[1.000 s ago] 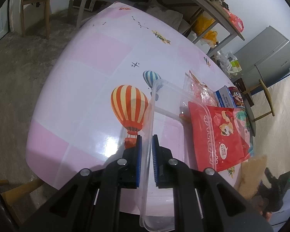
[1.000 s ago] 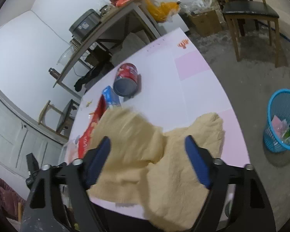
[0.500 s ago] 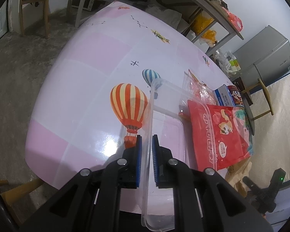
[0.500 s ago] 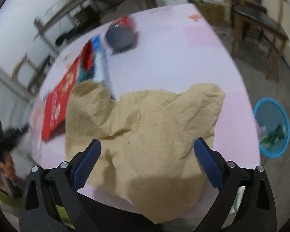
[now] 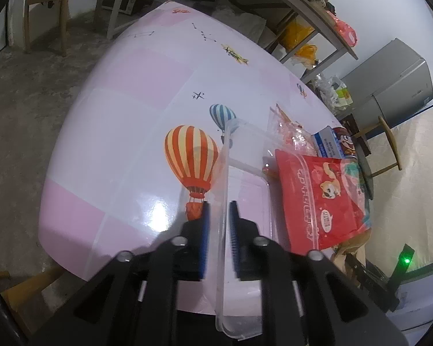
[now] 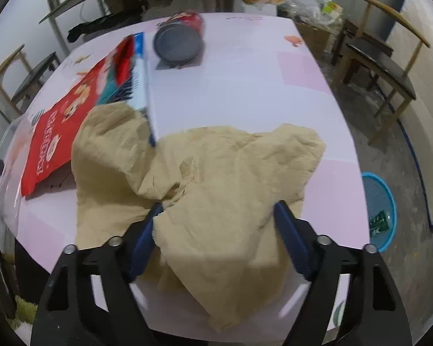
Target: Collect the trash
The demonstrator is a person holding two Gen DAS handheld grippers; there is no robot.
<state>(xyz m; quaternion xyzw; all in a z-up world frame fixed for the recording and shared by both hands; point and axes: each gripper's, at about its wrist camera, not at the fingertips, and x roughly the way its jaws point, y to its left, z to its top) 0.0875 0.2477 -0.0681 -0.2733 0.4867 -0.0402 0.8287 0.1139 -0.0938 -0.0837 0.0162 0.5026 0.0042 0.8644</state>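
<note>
right now the right gripper (image 6: pixel 216 227) hangs over the tan crumpled paper (image 6: pixel 193 173) at the near edge of the pink table (image 6: pixel 245 86), its jaws closing with a fold of the paper between them, not yet pinched. the sheet looks light, soft and floppy, so a raised crease near the middle seems the best place to bite. the left gripper (image 5: pixel 218 239) is narrow, its jaws opening around the wall of one clear plastic bin (image 5: pixel 245 150), stiff but slick. also one red snack bag (image 6: pixel 57 132), one blue-and-white box (image 6: pixel 138 83), one can (image 6: pixel 179 40), and one blue basket (image 6: pixel 381 210) on the floor.
</note>
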